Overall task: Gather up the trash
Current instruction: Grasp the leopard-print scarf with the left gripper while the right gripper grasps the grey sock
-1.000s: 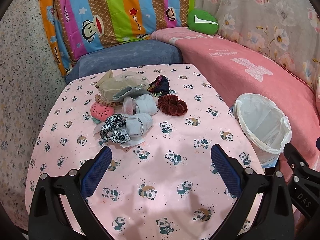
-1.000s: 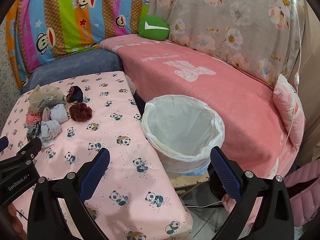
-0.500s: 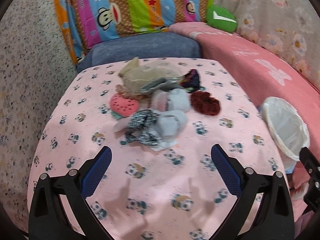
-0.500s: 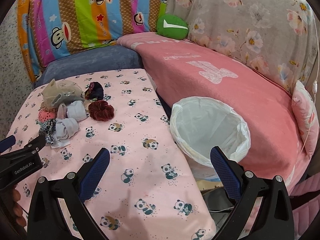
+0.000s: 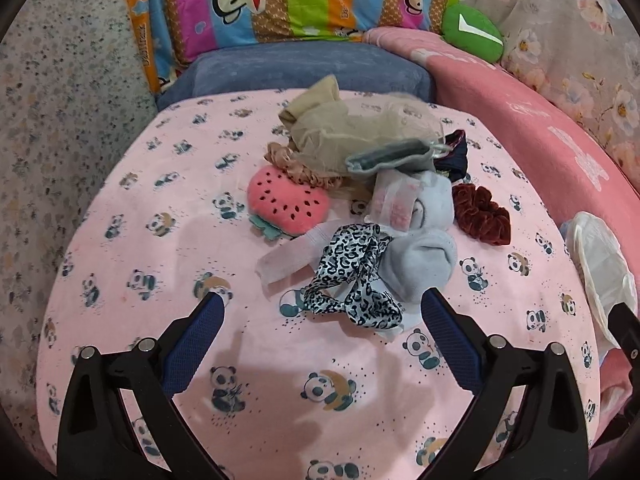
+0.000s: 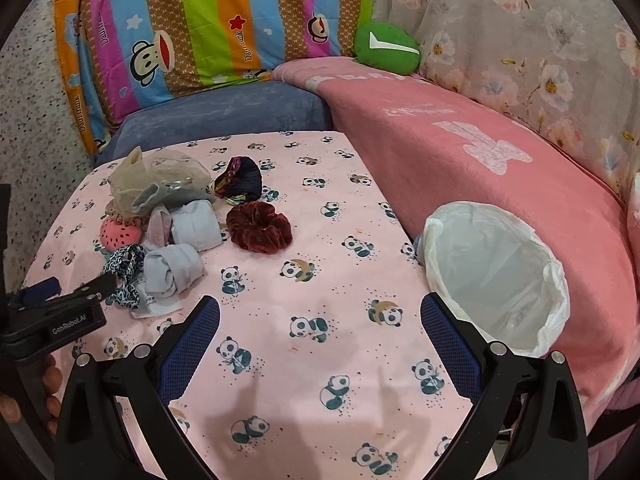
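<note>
A pile of small items lies on the pink panda tablecloth (image 5: 280, 392): a leopard-print scrunchie (image 5: 352, 280), rolled grey socks (image 5: 420, 264), a watermelon plush (image 5: 286, 200), a dark red scrunchie (image 5: 480, 210), a beige mesh bag (image 5: 352, 132) and white wrappers. My left gripper (image 5: 322, 316) is open, just short of the leopard scrunchie. My right gripper (image 6: 320, 320) is open and empty over bare cloth. A bin lined with a white bag (image 6: 492, 276) stands at the table's right edge. The left gripper also shows in the right wrist view (image 6: 60, 300).
A sofa with a pink blanket (image 6: 480, 152) runs along the right and back. A striped monkey-print quilt (image 6: 200, 28) and a green cushion (image 6: 386, 46) lie behind. A blue cushion (image 5: 304, 68) borders the table's far edge. A speckled wall (image 5: 60, 120) is at left.
My left gripper has moved forward and left toward the pile, which now fills its view. My right gripper has swung left from the bin to over the table. Both stay open.
</note>
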A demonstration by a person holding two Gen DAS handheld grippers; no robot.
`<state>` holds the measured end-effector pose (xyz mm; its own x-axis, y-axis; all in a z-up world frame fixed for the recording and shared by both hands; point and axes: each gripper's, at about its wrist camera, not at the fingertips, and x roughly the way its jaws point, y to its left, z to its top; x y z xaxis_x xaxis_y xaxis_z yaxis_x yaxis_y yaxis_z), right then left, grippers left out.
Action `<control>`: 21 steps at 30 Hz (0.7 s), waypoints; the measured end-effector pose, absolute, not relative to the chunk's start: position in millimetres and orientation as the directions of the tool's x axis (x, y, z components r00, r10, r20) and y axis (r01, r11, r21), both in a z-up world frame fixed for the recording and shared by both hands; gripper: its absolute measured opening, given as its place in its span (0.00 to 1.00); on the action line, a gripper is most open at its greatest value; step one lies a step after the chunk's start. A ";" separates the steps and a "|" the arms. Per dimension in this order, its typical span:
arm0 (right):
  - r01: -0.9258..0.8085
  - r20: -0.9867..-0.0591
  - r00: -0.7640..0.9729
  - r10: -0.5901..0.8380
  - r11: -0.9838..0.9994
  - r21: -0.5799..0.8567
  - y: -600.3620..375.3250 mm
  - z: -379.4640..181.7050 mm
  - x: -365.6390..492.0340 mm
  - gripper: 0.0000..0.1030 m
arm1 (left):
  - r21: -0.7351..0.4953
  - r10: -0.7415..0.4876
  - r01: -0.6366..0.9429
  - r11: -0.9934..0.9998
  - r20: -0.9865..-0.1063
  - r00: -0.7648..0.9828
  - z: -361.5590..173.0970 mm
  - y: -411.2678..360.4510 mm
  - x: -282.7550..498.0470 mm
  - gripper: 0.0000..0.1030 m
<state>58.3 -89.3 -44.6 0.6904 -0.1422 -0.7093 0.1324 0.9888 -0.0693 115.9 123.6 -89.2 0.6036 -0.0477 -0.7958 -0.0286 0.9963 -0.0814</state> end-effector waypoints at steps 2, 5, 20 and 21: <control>0.120 -0.714 0.690 -0.122 0.991 -0.054 -84.6 -48.2 65.6 0.93 | -0.113 -0.081 -0.020 0.993 -0.815 0.574 -100.5 125.3 124.8 0.78; 0.103 -0.721 0.685 -0.105 0.994 -0.047 -75.5 -54.9 76.2 0.93 | -0.153 -0.121 -0.015 0.988 -0.834 0.538 -114.4 127.3 134.2 0.62; -0.048 -0.775 0.627 0.078 0.997 0.061 -17.7 -89.0 126.5 0.60 | -0.237 -0.215 0.029 0.971 -0.820 0.530 -115.3 139.6 133.6 0.03; -0.065 -0.777 0.623 0.093 0.996 0.067 -12.3 -90.9 129.5 0.58 | -0.236 -0.215 0.030 0.971 -0.819 0.532 -114.2 140.3 133.2 0.03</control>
<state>129.5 -12.3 -90.9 0.6228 0.0935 -0.7768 -0.0653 0.9956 0.0674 133.2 140.3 -114.2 0.5317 -0.2153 -0.8191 0.0298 0.9713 -0.2359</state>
